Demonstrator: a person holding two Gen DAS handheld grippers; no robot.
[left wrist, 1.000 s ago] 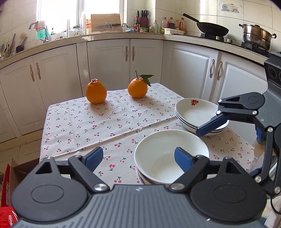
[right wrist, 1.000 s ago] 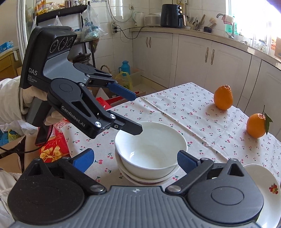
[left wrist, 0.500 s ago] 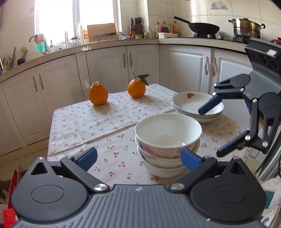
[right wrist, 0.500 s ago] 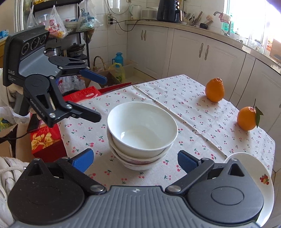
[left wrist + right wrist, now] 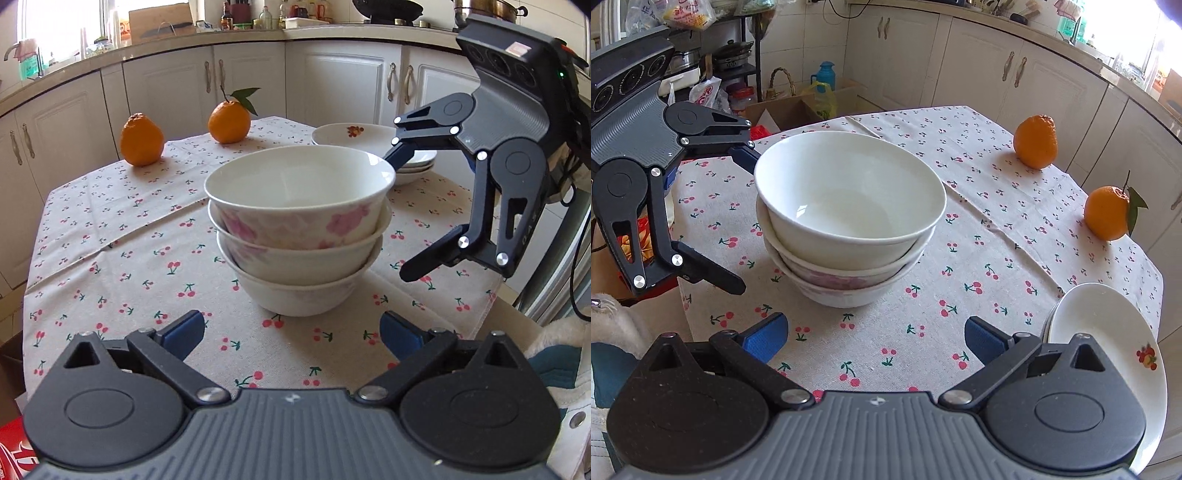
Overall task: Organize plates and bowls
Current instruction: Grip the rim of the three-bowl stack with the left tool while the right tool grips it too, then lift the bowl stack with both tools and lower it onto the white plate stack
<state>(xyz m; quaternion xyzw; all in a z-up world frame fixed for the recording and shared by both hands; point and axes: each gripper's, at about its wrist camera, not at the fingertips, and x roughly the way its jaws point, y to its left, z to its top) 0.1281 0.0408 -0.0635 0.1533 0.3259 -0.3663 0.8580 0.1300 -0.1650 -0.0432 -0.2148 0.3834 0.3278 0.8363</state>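
A stack of three white bowls stands on the cherry-print tablecloth; it also shows in the right wrist view. A stack of white plates with a fruit print sits behind it, and at the lower right of the right wrist view. My left gripper is open and empty, just in front of the bowls. My right gripper is open and empty, also near the bowls. Each gripper shows in the other's view, the right one beside the bowls, the left one likewise.
Two oranges sit at the far side of the table. White kitchen cabinets run behind. Boxes and bags lie on the floor past the table's edge.
Both grippers have drawn back and lower from the bowl stack, which now shows from the side. Both stay open.
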